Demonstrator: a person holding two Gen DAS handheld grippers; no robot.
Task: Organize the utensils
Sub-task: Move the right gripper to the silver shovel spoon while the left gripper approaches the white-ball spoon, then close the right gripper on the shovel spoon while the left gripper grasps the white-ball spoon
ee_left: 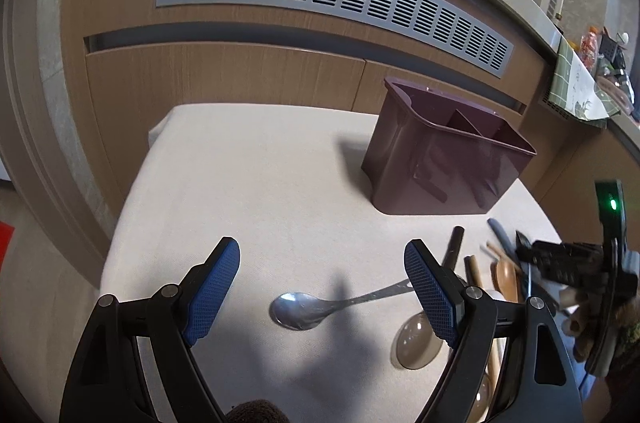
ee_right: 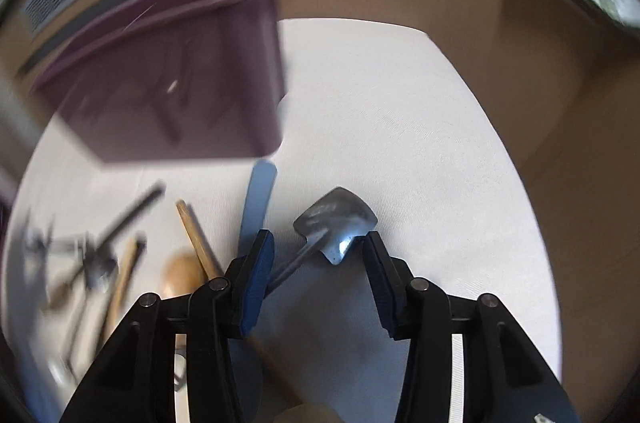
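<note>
I have both tools spread wide and holding nothing. My left tool (ee_left: 322,257) hangs over a metal spoon (ee_left: 298,311) lying flat on the cloth-covered surface (ee_left: 248,175). My right tool (ee_right: 320,251) sits low over a metal spatula (ee_right: 338,223), whose blade lies between the pads and whose handle runs under the left pad.

The purple caddy (ee_left: 444,159) stands upright at the far side of the surface, its compartments apparently empty.

I judge the risk to be on the right: closing here would catch the thin blade edge rather than the handle, so it could slip or swing. The blue handle (ee_right: 256,199) and wooden stick (ee_right: 198,239) lie just beside it and may get dragged.

The left view alone shows the caddy's dividers and the spoon; only the right view, though blurred, shows the spatula.
</note>
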